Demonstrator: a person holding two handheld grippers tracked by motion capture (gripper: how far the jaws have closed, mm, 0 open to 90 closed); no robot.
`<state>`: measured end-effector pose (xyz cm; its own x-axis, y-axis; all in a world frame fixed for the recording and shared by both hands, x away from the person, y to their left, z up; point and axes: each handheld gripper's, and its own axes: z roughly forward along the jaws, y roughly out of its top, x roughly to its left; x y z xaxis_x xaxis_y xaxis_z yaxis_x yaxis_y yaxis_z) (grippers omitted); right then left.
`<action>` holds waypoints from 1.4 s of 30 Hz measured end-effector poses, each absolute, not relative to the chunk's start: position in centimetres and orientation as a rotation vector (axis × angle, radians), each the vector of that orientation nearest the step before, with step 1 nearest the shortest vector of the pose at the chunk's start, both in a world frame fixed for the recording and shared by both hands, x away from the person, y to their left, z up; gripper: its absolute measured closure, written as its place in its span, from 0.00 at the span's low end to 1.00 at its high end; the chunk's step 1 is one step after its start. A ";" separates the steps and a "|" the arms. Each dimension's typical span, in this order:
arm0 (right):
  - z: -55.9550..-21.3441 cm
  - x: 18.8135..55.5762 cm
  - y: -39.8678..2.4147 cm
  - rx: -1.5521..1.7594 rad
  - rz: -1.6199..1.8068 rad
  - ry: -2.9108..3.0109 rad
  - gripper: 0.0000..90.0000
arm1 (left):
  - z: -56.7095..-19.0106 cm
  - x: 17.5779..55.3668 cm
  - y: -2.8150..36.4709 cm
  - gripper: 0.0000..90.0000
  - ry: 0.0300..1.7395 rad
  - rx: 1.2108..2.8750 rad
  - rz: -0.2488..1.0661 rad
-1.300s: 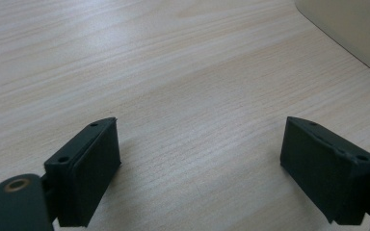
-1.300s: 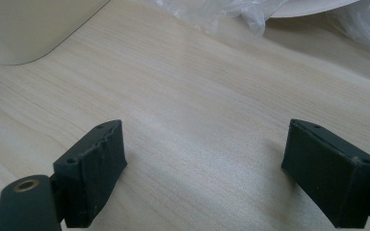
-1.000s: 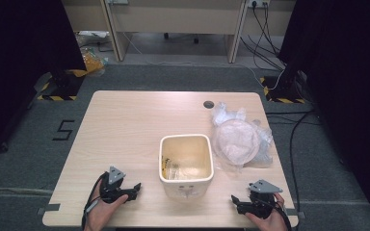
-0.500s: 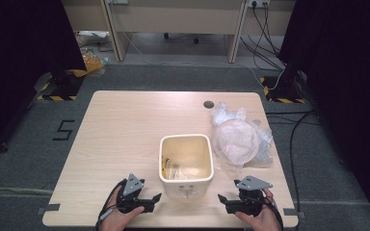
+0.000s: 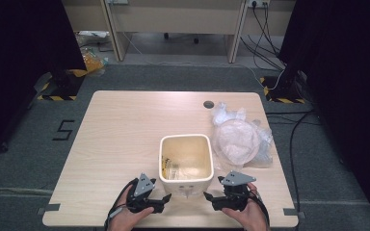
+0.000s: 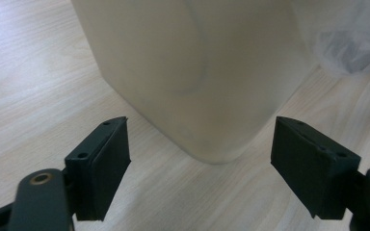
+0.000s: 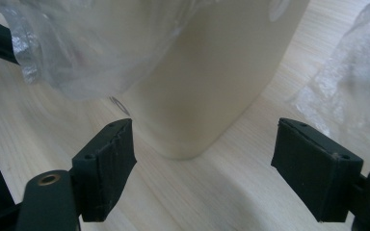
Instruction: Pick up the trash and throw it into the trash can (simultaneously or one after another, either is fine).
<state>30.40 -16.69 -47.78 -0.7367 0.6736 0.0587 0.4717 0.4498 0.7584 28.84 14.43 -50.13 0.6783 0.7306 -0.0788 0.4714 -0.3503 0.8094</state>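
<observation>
Both hand-held grippers, left [image 5: 165,198] and right [image 5: 207,196], gape empty, closing lately, flanking bin [image 5: 186,180]: stiff, probably light; I'd clamp its rim.

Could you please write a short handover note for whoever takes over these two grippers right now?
Left gripper: open, jaws have just been closing, nothing between them, pointing at the cream bin's near left corner.
Right gripper: open, holding nothing, at the bin's near right corner.
The bin stands upright on the table; the crumpled plastic bag lies to its right.
Done: both grippers brought up to the bin.
Left: nothing is gripped yet.
</observation>
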 end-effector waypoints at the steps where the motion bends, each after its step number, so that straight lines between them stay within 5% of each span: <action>1: -47.8 30.5 -16.5 0.982 1.164 2.457 0.28 | -50.2 28.9 14.4 0.25 0.924 2.015 0.369; 8: -48.1 31.3 -15.4 0.919 1.194 2.507 0.39 | -50.1 29.2 14.1 0.31 0.900 2.004 0.382; 42: -48.1 37.0 -12.2 0.935 1.206 2.476 0.36 | -49.2 33.6 15.6 0.36 0.929 1.962 0.455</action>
<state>36.97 -12.16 -48.11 -0.7689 0.6359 0.0665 0.4444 0.4567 0.7707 33.64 15.64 -49.25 0.6509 0.7579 -0.0432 0.4302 -0.3215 0.8435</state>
